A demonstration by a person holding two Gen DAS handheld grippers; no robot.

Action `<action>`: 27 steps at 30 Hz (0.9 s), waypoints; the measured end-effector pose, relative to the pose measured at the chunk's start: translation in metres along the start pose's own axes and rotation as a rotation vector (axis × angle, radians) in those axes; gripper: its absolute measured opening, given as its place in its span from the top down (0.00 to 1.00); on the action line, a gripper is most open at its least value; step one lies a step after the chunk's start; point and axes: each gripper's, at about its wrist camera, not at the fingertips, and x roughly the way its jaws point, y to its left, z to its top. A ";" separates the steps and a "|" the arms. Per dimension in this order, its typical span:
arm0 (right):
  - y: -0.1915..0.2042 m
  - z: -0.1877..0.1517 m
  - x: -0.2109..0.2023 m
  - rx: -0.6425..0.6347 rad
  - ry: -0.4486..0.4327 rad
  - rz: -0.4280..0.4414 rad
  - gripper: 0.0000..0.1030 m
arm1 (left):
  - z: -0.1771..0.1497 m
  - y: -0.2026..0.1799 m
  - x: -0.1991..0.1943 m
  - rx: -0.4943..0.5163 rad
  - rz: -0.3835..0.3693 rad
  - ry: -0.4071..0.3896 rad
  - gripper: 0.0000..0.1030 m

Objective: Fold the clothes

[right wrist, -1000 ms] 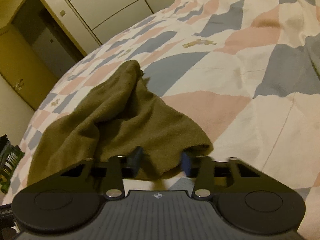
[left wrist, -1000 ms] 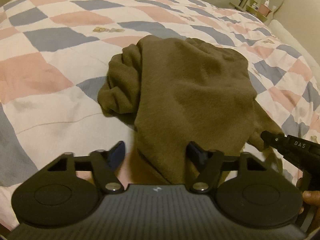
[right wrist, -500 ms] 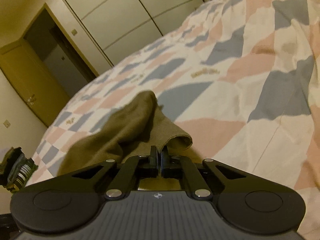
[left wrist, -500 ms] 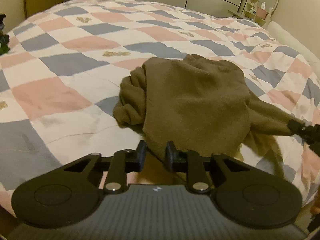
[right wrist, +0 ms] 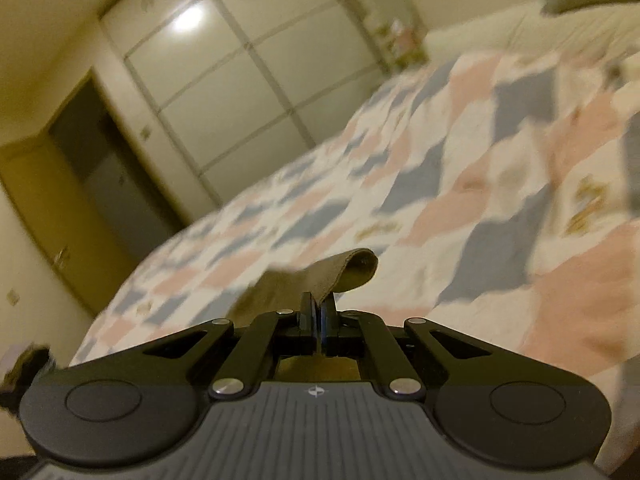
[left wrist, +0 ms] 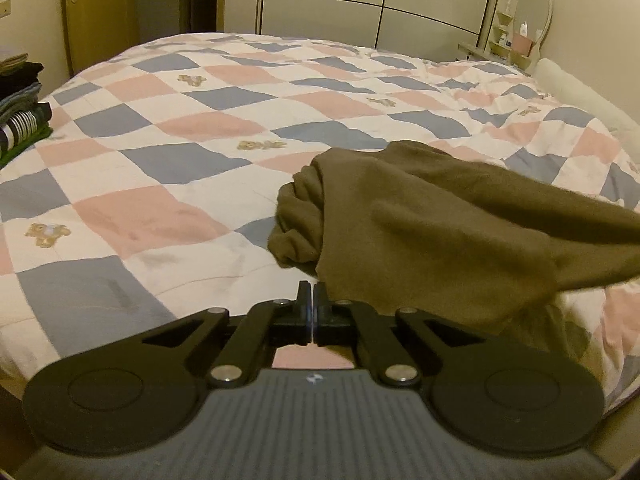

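A checked quilt (left wrist: pixel 168 152) covers the bed; the olive garment (left wrist: pixel 420 232) hangs bunched above it, unfolded, pinched by the left gripper (left wrist: pixel 311 300) and right gripper (right wrist: pixel 319 312). Folding's barely begun, I'd say.

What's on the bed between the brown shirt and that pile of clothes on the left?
Only bare checkered quilt, with small teddy bear prints, lies between the brown garment and the stack of folded clothes. The left wrist view shows this.
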 end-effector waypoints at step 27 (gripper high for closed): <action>-0.039 -0.012 0.111 -0.111 0.591 -0.267 1.00 | 0.024 0.019 0.063 -0.051 -0.099 0.433 0.97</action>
